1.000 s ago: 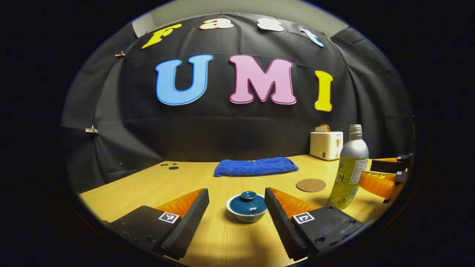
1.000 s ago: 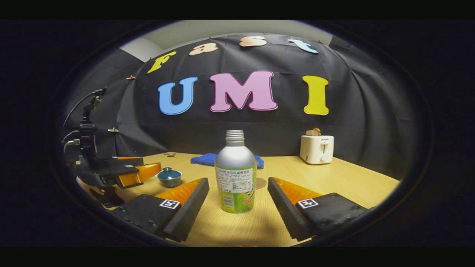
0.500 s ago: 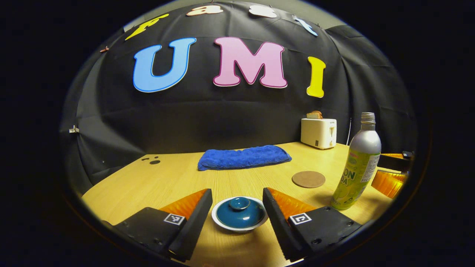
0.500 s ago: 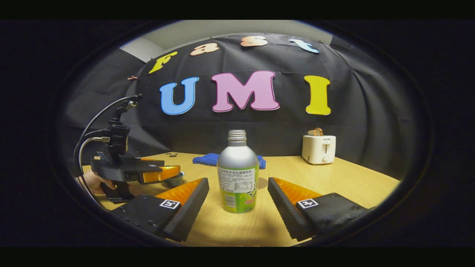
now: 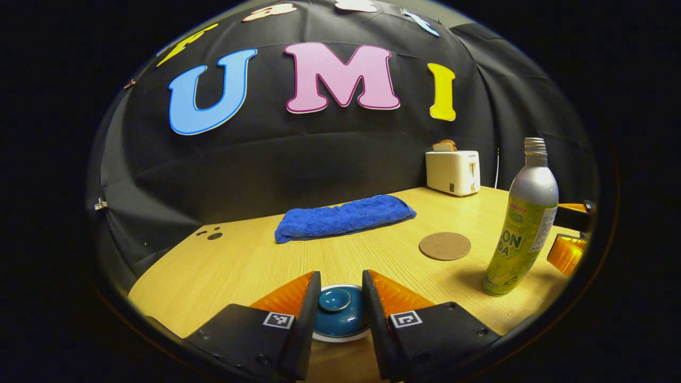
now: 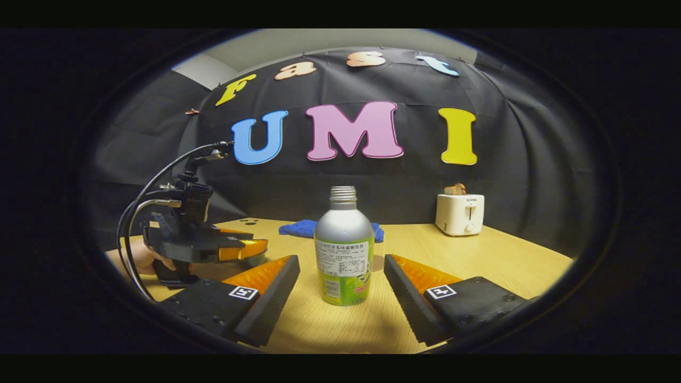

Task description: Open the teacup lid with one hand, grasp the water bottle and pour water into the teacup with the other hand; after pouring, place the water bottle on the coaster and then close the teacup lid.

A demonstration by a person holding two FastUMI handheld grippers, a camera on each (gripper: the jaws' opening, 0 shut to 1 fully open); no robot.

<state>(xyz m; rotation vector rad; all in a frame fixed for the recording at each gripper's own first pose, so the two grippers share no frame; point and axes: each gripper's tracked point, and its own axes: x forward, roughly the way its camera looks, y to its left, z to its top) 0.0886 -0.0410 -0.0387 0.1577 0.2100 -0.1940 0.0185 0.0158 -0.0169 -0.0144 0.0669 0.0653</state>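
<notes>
A black cloth wall point(image 5: 330, 159) hangs creased behind a pale wood table point(image 5: 255, 260), clipped at its left edge. Above the cloth, a strip of plain light wall point(image 6: 330, 42) shows. At the table's far right stands a white toaster point(image 5: 453, 172) with bread in its slot. A blue towel point(image 5: 343, 217) lies folded along the far middle. Small dark holes point(image 5: 210, 234) mark the table's far left corner. Light is dim and warm.

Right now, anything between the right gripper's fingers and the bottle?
No. In the right gripper view, the water bottle stands upright between the open right gripper fingers, with bare table on both sides.
</notes>
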